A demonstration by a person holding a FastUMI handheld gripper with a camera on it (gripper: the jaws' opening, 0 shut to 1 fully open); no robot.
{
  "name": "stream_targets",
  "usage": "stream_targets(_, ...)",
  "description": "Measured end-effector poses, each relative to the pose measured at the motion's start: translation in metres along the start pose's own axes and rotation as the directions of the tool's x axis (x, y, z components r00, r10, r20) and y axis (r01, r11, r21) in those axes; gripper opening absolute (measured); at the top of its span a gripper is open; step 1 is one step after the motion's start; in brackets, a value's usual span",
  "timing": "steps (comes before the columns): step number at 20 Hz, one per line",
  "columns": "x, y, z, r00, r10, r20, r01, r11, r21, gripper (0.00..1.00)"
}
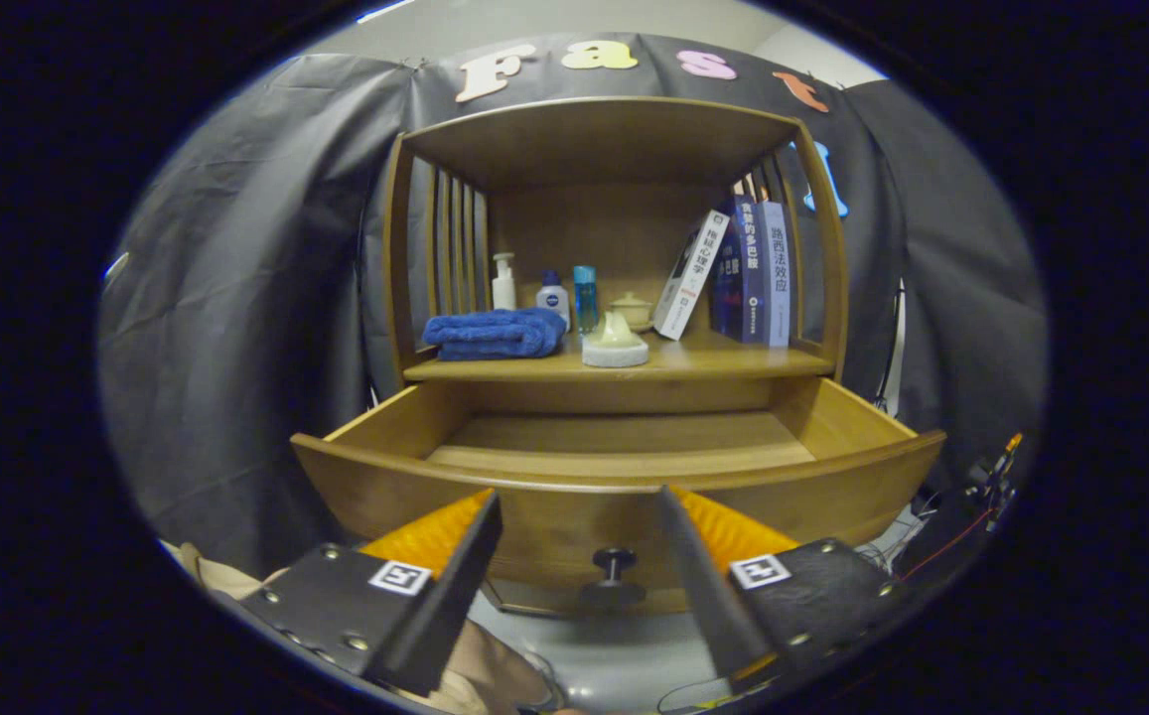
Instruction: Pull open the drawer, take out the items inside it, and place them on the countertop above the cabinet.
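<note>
A wooden cabinet has its drawer [405,482] pulled out toward me; the part of the drawer floor I can see is bare. Its dark round knob [614,566] sits on the front panel, between my fingers and just beyond them. My gripper [579,501] is open and holds nothing. On the countertop [733,359] above the drawer lie a folded blue towel [495,333] and a pale round dish with a lump on it [615,346]. Behind them stand a white pump bottle [503,282], a small white bottle [553,297], a blue bottle [585,296] and a small lidded jar [631,309].
Several books [743,273] lean at the right end of the countertop under the cabinet's top board [599,124]. Slatted side walls close the shelf left and right. A cable and a small device [996,477] hang right of the drawer. Light floor lies below.
</note>
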State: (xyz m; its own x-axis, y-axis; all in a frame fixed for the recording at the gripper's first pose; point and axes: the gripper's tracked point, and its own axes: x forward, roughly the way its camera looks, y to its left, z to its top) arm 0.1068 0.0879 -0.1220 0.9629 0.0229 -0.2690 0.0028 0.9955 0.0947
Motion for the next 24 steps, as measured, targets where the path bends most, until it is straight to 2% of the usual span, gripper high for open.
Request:
stream_targets(2,0.002,-0.001,-0.002,1.000,-0.022,0.003,0.022,1.000,0.006,1.00)
stream_targets(6,0.010,-0.002,-0.008,0.998,-0.062,0.010,0.062,0.998,0.005,1.00)
stream_targets(16,0.016,-0.009,-0.014,0.988,-0.148,0.034,0.151,0.982,-0.112,0.98)
stream_targets(24,0.027,-0.016,-0.012,0.993,-0.115,0.034,0.117,0.990,-0.081,0.99)
